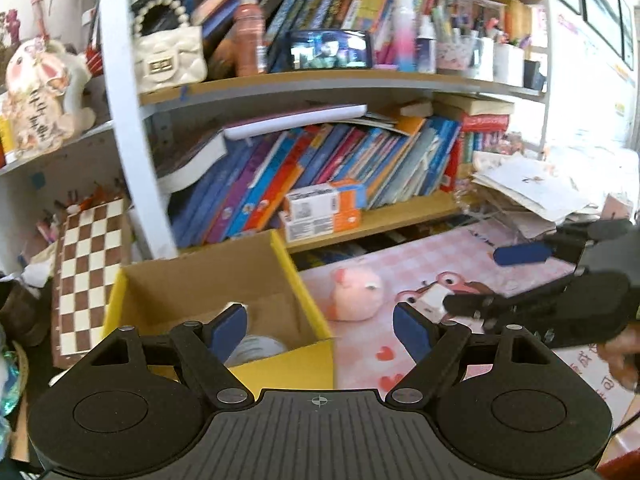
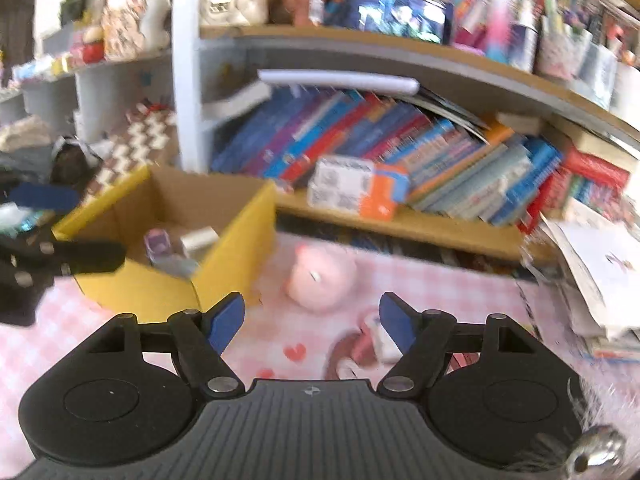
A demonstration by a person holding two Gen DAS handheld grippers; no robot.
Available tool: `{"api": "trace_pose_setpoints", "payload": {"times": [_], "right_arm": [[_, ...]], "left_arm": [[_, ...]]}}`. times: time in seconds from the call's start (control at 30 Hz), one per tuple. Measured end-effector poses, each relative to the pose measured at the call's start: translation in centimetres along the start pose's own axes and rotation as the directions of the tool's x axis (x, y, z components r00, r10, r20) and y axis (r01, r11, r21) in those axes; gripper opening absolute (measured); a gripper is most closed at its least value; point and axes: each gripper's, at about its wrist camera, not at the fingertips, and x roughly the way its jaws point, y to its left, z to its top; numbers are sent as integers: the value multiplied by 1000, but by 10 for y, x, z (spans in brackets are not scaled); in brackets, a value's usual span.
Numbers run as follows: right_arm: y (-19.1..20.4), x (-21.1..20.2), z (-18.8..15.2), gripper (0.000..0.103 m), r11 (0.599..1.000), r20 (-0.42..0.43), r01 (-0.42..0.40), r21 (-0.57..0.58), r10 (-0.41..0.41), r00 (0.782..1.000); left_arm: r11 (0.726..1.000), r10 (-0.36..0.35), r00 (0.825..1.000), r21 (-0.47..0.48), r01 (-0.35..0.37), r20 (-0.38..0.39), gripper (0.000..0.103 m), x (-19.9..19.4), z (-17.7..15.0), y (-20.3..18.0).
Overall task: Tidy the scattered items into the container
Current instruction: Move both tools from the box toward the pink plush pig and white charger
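Observation:
A yellow cardboard box stands on the pink checked tablecloth. Inside it lie a small purple toy, a white block and a whitish round thing. A pink plush pig sits just right of the box. A small white and pink item lies near the right gripper's right finger. My left gripper is open over the box's front right corner. My right gripper is open above the cloth, short of the pig, with nothing between its fingers.
A bookshelf packed with leaning books runs behind the table. An orange and white carton sits on its lower shelf. A chessboard leans left of the box. A loose paper pile fills the right side.

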Motion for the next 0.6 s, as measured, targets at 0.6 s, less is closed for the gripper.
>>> {"api": "trace_pose_setpoints", "payload": {"times": [0.6], "right_arm": [[-16, -13, -37, 77, 990, -38, 111, 82, -108, 993]], "left_arm": [[999, -40, 997, 24, 41, -70, 83, 12, -19, -27]]}}
